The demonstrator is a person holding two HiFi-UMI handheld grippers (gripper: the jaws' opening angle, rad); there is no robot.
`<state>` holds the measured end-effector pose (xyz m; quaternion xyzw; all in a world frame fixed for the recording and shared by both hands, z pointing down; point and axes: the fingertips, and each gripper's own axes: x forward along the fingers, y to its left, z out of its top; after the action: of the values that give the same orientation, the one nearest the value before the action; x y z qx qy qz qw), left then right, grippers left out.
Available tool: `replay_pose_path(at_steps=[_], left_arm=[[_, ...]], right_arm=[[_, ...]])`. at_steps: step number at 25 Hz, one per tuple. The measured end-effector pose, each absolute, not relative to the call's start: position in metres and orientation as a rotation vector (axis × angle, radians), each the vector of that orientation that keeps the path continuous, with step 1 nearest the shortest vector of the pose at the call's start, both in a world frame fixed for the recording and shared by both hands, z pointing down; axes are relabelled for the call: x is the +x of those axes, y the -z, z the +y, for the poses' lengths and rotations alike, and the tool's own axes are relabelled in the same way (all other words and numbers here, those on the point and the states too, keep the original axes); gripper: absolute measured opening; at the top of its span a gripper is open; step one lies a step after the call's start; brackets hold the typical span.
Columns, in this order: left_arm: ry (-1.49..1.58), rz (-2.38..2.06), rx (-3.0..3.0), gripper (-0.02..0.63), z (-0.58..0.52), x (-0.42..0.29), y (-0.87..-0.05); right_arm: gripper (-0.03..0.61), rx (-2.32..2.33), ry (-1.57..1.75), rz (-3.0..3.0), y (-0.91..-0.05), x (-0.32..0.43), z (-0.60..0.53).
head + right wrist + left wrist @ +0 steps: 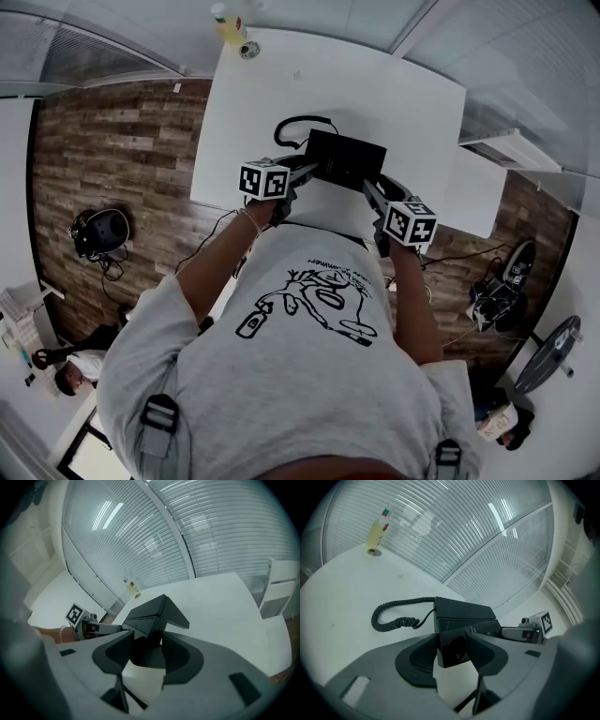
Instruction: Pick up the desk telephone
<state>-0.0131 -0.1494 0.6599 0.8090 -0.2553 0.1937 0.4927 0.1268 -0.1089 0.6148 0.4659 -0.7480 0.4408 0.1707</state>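
The black desk telephone (345, 157) hangs between my two grippers, just above the white table (281, 94). My left gripper (314, 171) is shut on its left end, which fills the gap between the jaws in the left gripper view (452, 646). My right gripper (367, 186) is shut on the opposite end (146, 646). The telephone (461, 616) has a wedge-shaped body (154, 616). Its coiled cord (393, 616) trails from the left rear onto the tabletop.
A yellowish bottle (228, 23) and a small roll (249, 49) stand at the table's far corner. A white chair (276, 588) sits off the table's right side. Beyond the table are slatted blinds. Wood floor with cables and gear surrounds the table.
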Motion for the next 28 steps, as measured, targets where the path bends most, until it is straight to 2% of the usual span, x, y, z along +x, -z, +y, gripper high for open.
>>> replay_pose_path(at_steps=[28], left_arm=[[-0.310,-0.752,2.094,0.181,-0.134,-0.034,-0.468]], right_arm=[[0.173,1.347,-1.042,-2.337,-0.424,0.109,-0.105]])
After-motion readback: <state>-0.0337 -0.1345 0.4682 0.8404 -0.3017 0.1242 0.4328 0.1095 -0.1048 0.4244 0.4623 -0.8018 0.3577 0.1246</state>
